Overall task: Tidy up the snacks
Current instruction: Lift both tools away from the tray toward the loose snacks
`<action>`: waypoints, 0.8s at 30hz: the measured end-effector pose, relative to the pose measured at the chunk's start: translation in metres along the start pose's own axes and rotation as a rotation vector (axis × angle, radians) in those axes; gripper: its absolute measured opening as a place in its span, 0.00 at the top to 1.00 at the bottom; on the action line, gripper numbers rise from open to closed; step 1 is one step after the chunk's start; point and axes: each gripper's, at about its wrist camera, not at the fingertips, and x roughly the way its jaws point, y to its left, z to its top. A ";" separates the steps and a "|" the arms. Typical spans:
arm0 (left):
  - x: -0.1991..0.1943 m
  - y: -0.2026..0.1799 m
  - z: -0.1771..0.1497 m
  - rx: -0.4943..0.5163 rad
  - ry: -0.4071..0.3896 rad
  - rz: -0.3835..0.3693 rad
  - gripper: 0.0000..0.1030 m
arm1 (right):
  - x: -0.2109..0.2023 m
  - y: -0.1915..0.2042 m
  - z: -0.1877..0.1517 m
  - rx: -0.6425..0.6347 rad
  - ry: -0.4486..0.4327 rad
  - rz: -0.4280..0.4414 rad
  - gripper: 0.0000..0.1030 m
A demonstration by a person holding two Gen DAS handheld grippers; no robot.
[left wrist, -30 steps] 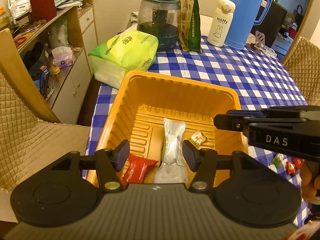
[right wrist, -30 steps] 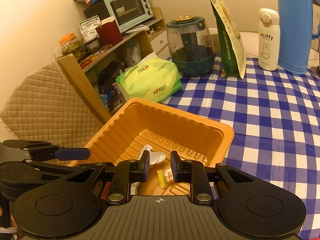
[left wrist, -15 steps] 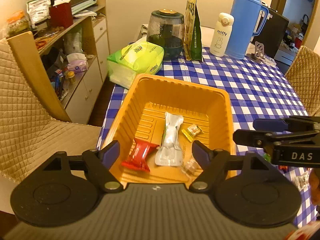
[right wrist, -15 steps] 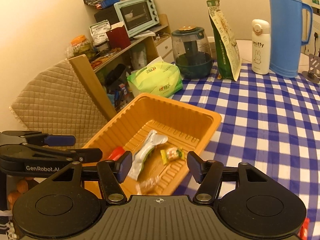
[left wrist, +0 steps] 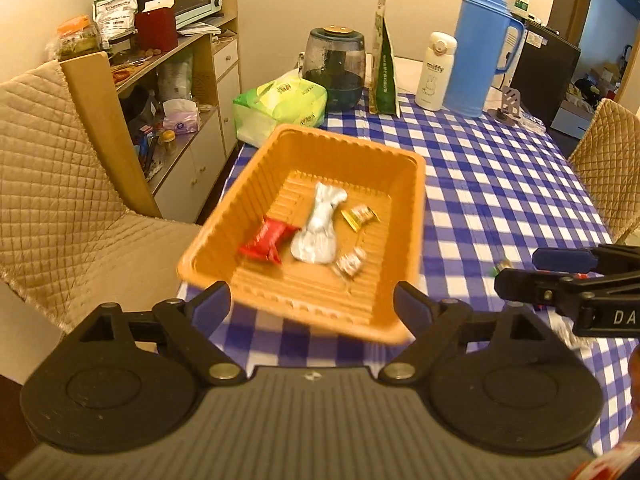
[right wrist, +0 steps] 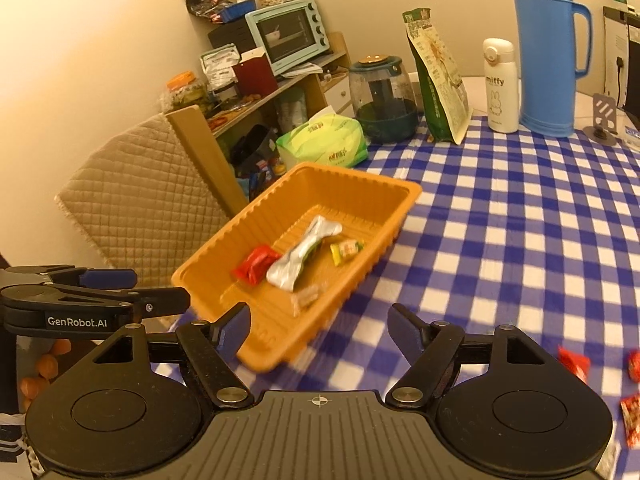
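Both hand-held grippers: left, right, jaws just opened wide, empty; orange ribbed tray holds four wrapped snacks.

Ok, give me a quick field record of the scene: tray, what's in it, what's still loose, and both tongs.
tray: orange tray on the checked tablecloth
in tray: red packet, silver packet, yellow candy, clear-wrapped candy
loose: red snacks on the cloth beside the right tongs
left tongs: open, empty, jaws have just been opening
right tongs: open, empty, jaws have just been opening
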 end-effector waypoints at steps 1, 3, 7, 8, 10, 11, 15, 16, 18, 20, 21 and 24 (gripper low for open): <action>-0.005 -0.004 -0.006 -0.003 0.002 -0.001 0.15 | -0.007 -0.001 -0.006 -0.001 0.001 0.002 0.27; -0.014 -0.011 -0.016 -0.012 0.008 -0.009 0.15 | -0.019 -0.002 -0.016 -0.001 0.005 0.002 0.26; -0.029 -0.027 -0.037 -0.020 0.019 -0.018 0.15 | -0.042 -0.008 -0.035 0.003 0.014 0.005 0.26; -0.032 -0.031 -0.042 -0.020 0.021 -0.020 0.15 | -0.047 -0.010 -0.040 0.005 0.015 0.005 0.26; -0.038 -0.040 -0.052 -0.018 0.029 -0.026 0.15 | -0.057 -0.015 -0.049 0.013 0.020 0.002 0.26; -0.041 -0.044 -0.057 -0.019 0.032 -0.031 0.15 | -0.062 -0.018 -0.054 0.016 0.021 0.001 0.26; -0.050 -0.061 -0.073 -0.013 0.044 -0.045 0.15 | -0.081 -0.028 -0.071 0.026 0.027 -0.016 0.26; -0.051 -0.065 -0.076 -0.010 0.046 -0.046 0.15 | -0.085 -0.031 -0.075 0.028 0.029 -0.021 0.26; -0.054 -0.074 -0.082 -0.003 0.048 -0.046 0.15 | -0.093 -0.037 -0.083 0.035 0.032 -0.028 0.26; -0.056 -0.081 -0.087 -0.003 0.056 -0.056 0.15 | -0.101 -0.044 -0.091 0.041 0.038 -0.036 0.26; -0.056 -0.084 -0.089 -0.003 0.058 -0.062 0.15 | -0.105 -0.047 -0.096 0.045 0.041 -0.041 0.26; -0.058 -0.098 -0.096 0.006 0.062 -0.079 0.15 | -0.115 -0.058 -0.108 0.055 0.048 -0.066 0.26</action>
